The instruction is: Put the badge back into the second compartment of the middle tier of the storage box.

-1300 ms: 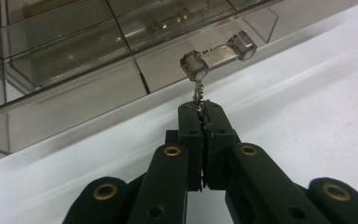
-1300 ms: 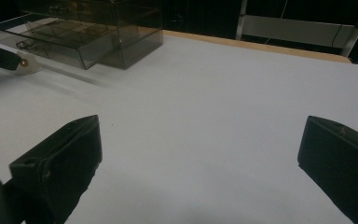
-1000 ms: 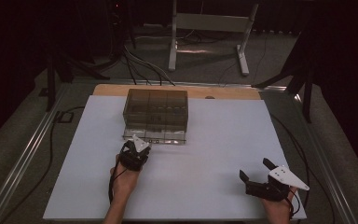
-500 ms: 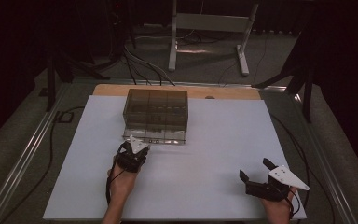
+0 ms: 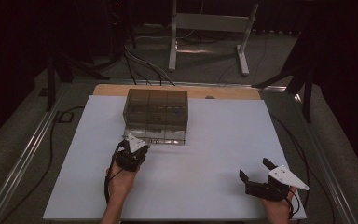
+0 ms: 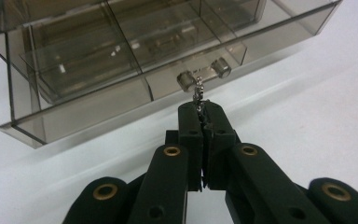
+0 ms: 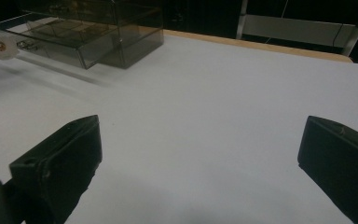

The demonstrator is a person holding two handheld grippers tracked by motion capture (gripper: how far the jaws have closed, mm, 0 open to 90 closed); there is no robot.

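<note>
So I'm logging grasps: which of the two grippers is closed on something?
The left gripper, near the smoked clear plastic drawer box: its jaws are pinched on a small metal chain at the drawer front. The right gripper rests open on the white tabletop.

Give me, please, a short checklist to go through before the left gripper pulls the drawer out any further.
1. Left gripper shut on the drawer's pull: ok.
2. Drawer partly out of the box: ok.
3. Sheet behind the left gripper free for the pull: ok.
4. Right gripper open, well clear of the box: ok.
5. Box braced against sliding: not ok, nothing holds it.
6. Drawer contents: cannot tell.
</note>
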